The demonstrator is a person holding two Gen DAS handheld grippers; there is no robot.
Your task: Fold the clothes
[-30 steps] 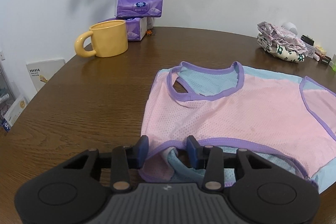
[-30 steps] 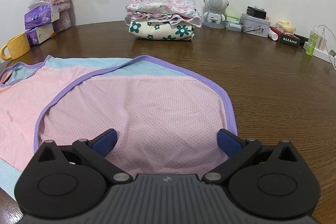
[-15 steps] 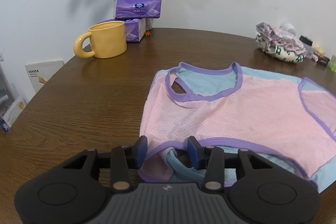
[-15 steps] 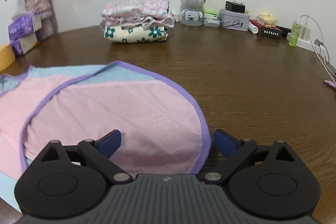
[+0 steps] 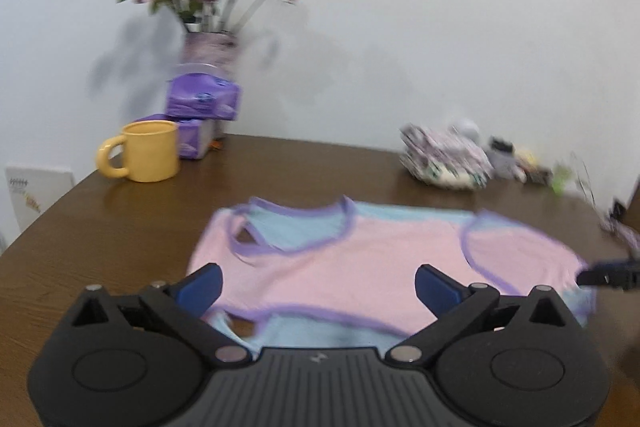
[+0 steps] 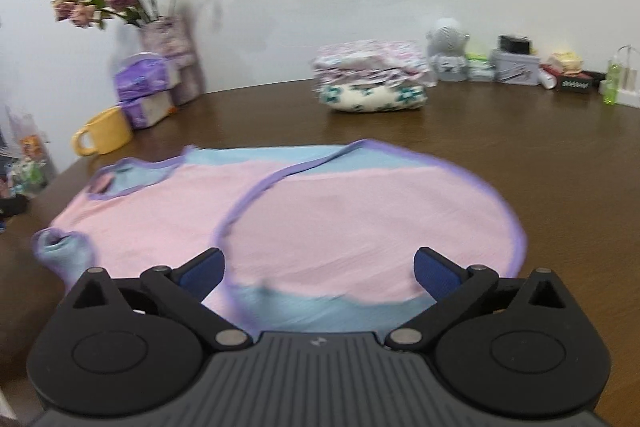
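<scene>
We hold the left gripper (image 5: 318, 285) and right gripper (image 6: 319, 269) with jaws spread wide, gripping nothing, above the near edge of the pink vest (image 6: 320, 211). It lies flat on the table (image 6: 540, 163), likely so we can choose corners for folding.

Left tongs (image 5: 318, 285) spread wide at bottom, nothing between the blue pads (image 5: 202, 285). Pink-and-blue shirt (image 5: 360, 259) flat on brown table (image 5: 120, 227), center frame. Yellow mug (image 5: 146, 151) mid-left, purple tissue packs (image 5: 204, 99) and flower vase (image 5: 208, 47) behind it. Folded clothes pile (image 5: 444, 163) mid-right, blurred.
</scene>
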